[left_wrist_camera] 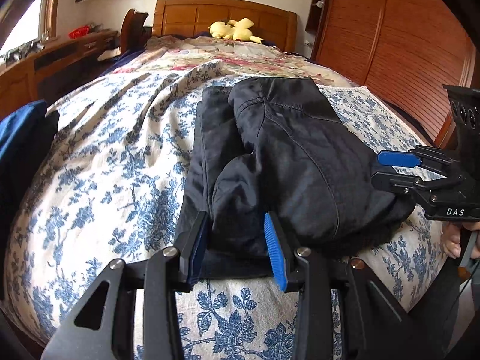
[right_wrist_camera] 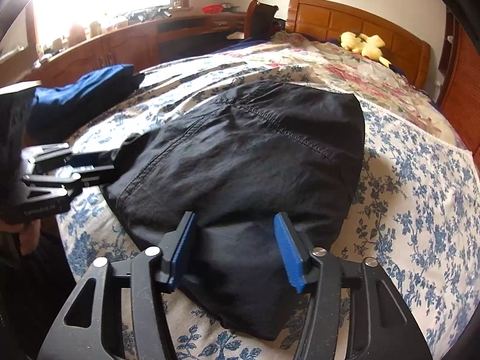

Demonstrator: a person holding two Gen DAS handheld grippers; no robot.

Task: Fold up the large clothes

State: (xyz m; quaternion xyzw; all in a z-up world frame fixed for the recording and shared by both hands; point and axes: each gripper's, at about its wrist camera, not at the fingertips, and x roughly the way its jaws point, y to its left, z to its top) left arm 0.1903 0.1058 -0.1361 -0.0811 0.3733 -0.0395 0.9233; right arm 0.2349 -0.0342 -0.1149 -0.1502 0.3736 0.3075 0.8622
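Note:
A black garment (left_wrist_camera: 300, 150) (right_wrist_camera: 255, 156), folded into a bulky bundle, lies on the blue floral bedspread (left_wrist_camera: 114, 156) (right_wrist_camera: 420, 195). My left gripper (left_wrist_camera: 237, 214) is at the bundle's near left corner, its blue pads pressed against a bunched fold of the black cloth. In the right wrist view the left gripper (right_wrist_camera: 115, 160) bites the garment's left edge. My right gripper (right_wrist_camera: 234, 214) straddles the near right end. Its pads stand wide and the cloth lies loose between them. In the left wrist view the right gripper (left_wrist_camera: 376, 168) shows a gap between its fingers at the cloth's edge.
A blue garment (right_wrist_camera: 84, 90) (left_wrist_camera: 21, 126) lies at the bed's left edge. A yellow plush toy (left_wrist_camera: 232, 30) (right_wrist_camera: 364, 45) rests by the wooden headboard (left_wrist_camera: 225, 15). A wooden wardrobe (left_wrist_camera: 405, 45) stands on the right and a desk (right_wrist_camera: 120, 45) on the left. A hand (left_wrist_camera: 453, 240) holds the right gripper.

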